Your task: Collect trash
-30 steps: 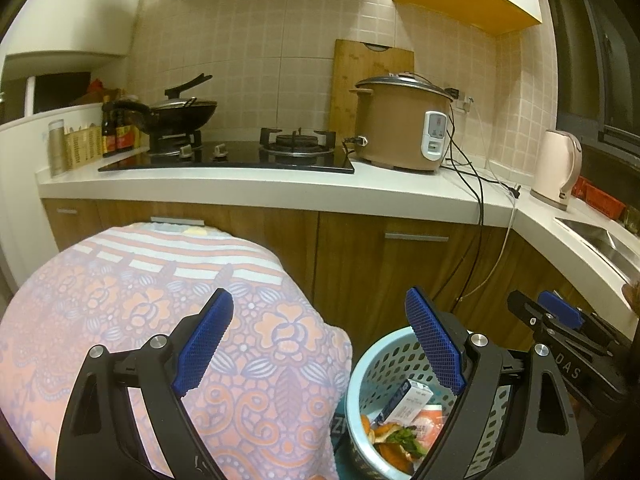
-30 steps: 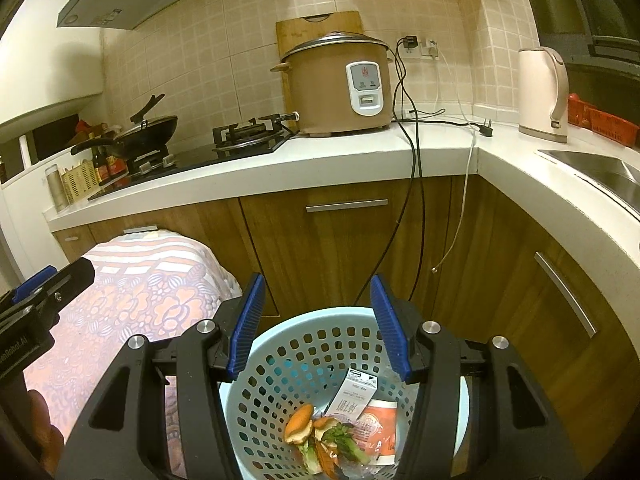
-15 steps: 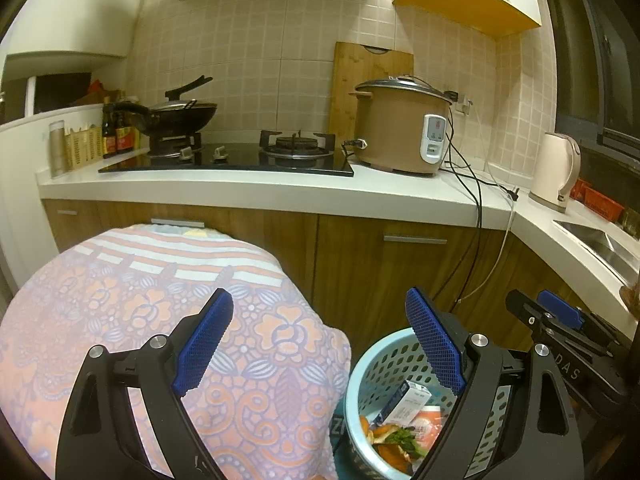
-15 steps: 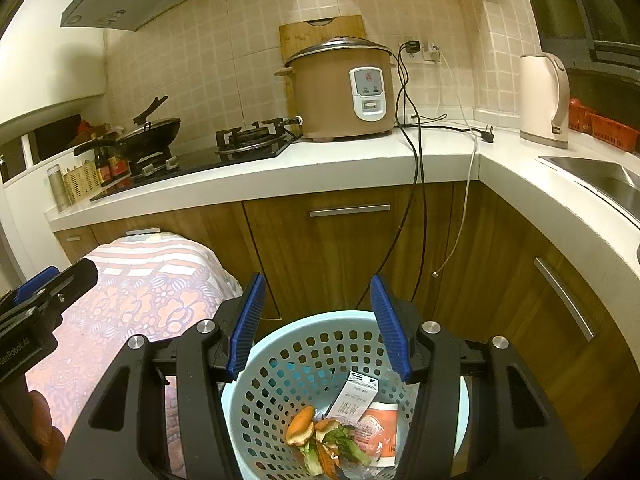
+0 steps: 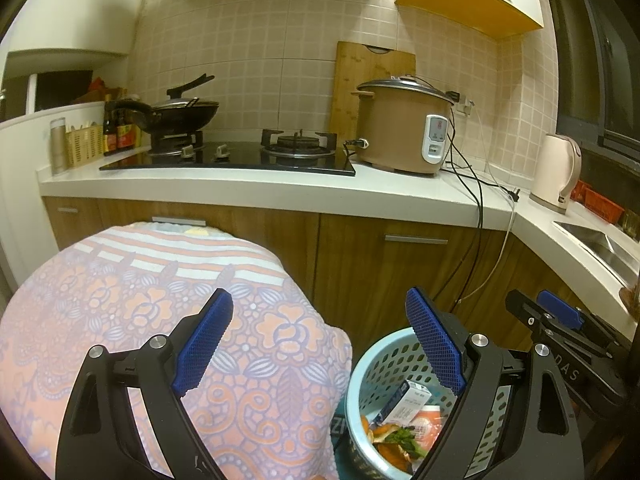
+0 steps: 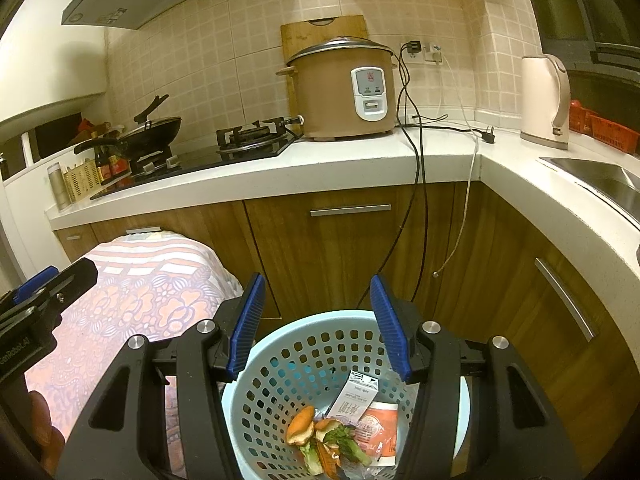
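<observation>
Below the front edge of the kitchen surface (image 6: 360,168), your right gripper (image 6: 318,328) hangs over a pale blue perforated basket (image 6: 280,364), which stands on the floor against the wooden cabinet doors (image 6: 340,248). Its jaws stand partly open with nothing between them. Your left gripper (image 5: 320,344) sits to the left, over a rounded thing draped in a floral cloth (image 5: 132,308); its jaws gape wide and are empty too.

The trash already lies at the bottom of the basket: a small white carton (image 6: 354,398), an orange packet (image 6: 378,426), a piece of bread roll (image 6: 301,426) and some greens with orange scraps (image 6: 340,446). The carton leans on the packet; the food scraps touch each other just to their left. Neither view shows any loose trash on the cloth or the surface, so the collecting looks close to done, or the next piece is out of view.

Watch the cords. A black cable (image 6: 418,184) and a white one (image 6: 466,200) hang from the wall socket over the front edge of the surface, and the black one seems to end just behind the basket's rim. If you swing the right gripper up and back, a finger could snag one and tug the rice cooker (image 6: 344,88). The basket looks light; nudging its rim with a jaw could tip it and spill the scraps. The draped cloth could also catch on your left jaws if you drop low.
</observation>
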The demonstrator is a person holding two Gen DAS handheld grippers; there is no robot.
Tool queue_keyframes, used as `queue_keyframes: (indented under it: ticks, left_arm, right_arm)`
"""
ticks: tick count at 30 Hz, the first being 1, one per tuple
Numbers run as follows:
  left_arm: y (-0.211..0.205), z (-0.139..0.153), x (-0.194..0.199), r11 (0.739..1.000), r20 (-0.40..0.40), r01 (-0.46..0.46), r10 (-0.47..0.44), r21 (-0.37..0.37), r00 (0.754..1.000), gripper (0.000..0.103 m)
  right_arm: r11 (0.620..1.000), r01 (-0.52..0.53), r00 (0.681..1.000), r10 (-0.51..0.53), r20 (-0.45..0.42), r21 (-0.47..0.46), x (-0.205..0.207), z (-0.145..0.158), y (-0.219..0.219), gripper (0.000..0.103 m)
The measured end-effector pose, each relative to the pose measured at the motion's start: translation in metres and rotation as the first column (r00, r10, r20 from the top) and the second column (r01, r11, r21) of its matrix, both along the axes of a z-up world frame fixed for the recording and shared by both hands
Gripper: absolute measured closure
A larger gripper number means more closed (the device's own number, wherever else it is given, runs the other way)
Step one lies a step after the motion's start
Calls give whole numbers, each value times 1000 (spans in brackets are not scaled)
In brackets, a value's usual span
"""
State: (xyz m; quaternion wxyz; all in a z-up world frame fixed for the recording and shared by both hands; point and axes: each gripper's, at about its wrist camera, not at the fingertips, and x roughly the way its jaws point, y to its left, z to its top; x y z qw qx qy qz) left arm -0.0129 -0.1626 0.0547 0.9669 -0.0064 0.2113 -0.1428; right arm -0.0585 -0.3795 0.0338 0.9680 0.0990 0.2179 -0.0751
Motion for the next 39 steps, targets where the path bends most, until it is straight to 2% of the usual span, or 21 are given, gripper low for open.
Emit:
queue_keyframes:
  ticks: [39]
  left_arm:
    - [13,7,-12,999,16,-33,33,-25,999,17]
  right_arm:
    - [999,-10,1000,10,-6,-40,0,6,14,52]
